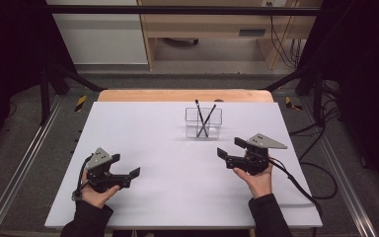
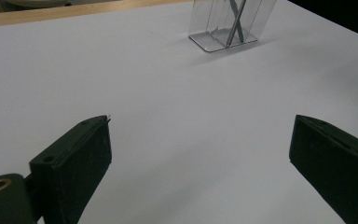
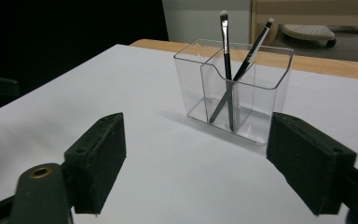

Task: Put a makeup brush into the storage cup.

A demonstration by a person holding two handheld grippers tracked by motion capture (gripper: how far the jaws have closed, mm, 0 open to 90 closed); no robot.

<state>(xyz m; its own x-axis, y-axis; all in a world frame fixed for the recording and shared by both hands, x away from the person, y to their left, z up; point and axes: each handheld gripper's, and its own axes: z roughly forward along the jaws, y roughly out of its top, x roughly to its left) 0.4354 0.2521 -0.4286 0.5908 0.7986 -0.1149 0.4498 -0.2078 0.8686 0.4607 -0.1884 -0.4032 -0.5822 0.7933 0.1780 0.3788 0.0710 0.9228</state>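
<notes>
Brushes (image 3: 228,70) stand crossed in a clear holder (image 3: 235,91) just ahead of the right gripper (image 3: 196,158), jaws wide and empty, while the left gripper (image 1: 128,177) rests open farther off.

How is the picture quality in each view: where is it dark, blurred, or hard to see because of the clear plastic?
High view: the white table is evenly lit, the surroundings nearly black, the clear holder faint. Left gripper view: the jaws near the lens are soft and dark, the holder cut off at the top edge. Right gripper view: the holder and two brushes are sharp, with a soft shadow to the left.
</notes>
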